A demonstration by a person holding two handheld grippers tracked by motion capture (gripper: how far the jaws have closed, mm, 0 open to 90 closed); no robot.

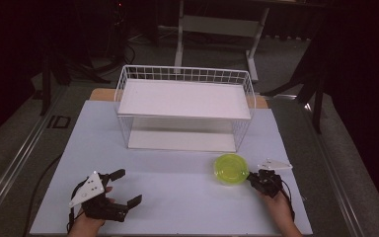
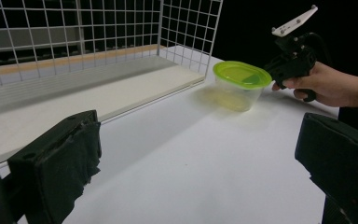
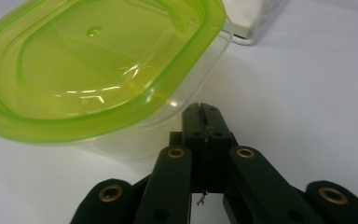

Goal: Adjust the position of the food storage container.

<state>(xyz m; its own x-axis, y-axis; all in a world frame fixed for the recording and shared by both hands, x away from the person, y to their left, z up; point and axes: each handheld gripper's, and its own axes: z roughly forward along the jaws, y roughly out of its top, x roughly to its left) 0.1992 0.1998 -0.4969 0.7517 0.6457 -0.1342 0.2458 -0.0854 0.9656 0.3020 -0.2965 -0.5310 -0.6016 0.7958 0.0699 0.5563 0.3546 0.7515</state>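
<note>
On white table (image 1: 177,197), at about 4 o'clock from the wire rack (image 1: 185,106): clear tub w/ green lid (image 1: 231,169), lid on, standing upright, just in front of rack's R corner. Judging by layout, work is early; tub not yet lifted or shelved, both rack shelves bare. R gripper (image 1: 254,179) sits at tub's 4 o'clock, jaws pressed together on nothing, tips right by tub wall. L gripper (image 1: 128,187) rests at 7 o'clock, well apart, jaws spread wide, hand low on table.

Black two-jaw grippers, each topped by a pale three-cornered plate.
Right gripper (image 3: 200,112): brass-ringed linkage screws; left gripper (image 1: 121,190): seemingly padded black jaws, black cable at lower left.
</note>
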